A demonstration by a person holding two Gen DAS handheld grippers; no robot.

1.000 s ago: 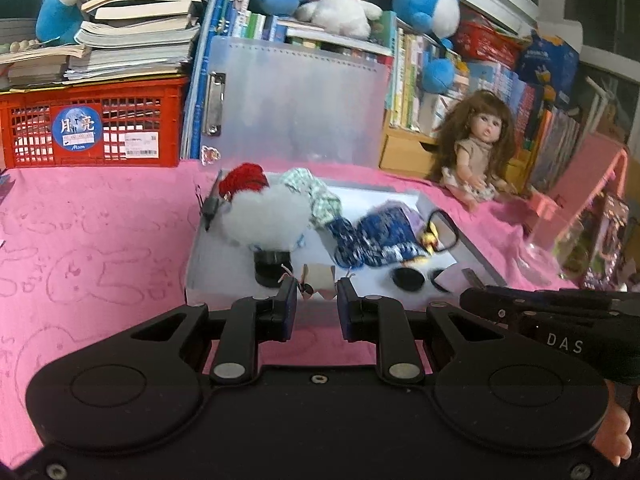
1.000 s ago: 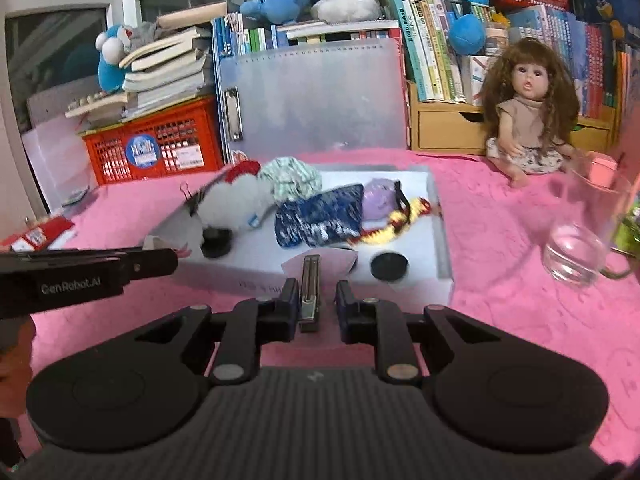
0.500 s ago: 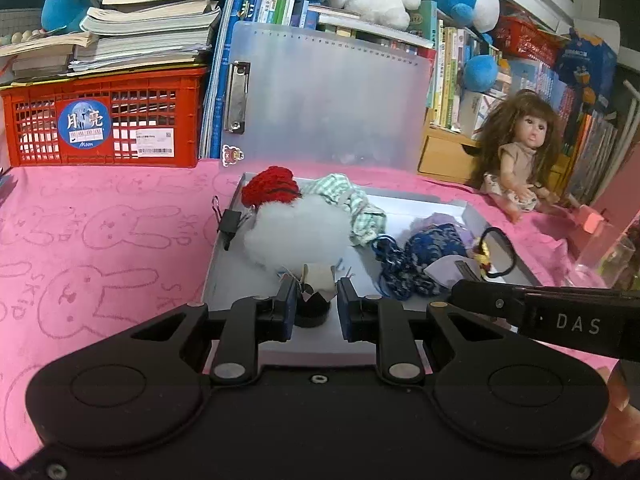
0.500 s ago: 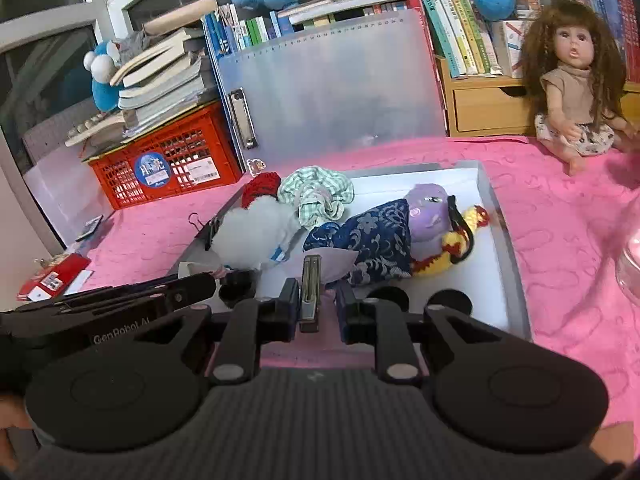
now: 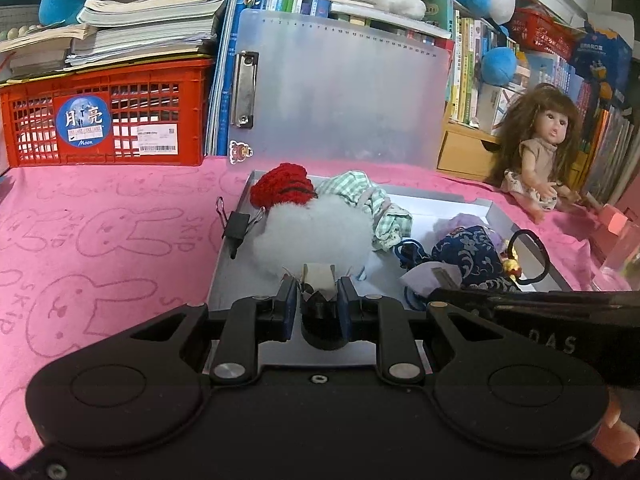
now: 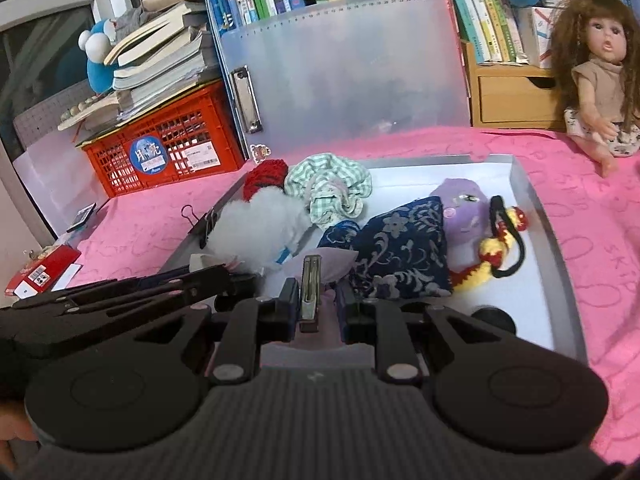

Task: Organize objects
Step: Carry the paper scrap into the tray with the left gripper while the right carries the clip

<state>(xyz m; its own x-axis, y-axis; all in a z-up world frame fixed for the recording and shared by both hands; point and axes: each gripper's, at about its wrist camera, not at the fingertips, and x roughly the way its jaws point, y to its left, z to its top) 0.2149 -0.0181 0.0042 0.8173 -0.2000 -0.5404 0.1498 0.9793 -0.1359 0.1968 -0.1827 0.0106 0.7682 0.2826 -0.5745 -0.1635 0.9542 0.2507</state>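
A grey tray on the pink cloth holds a white fluffy toy with a red knit piece, a green checked scrunchie, a navy patterned pouch, a purple plush and a black hair tie. My left gripper is shut on a small pale folded piece, over a black round thing at the tray's front. My right gripper is shut on a flat metal clip with a pale lilac sheet.
A black binder clip sits on the tray's left rim. A red crate with books stands back left, a clear clipboard behind the tray, a doll at right, a glass far right, a red packet left.
Both grippers have moved forward over the tray's front and closer together. The tray's things loom larger. Both still hold the same small items.
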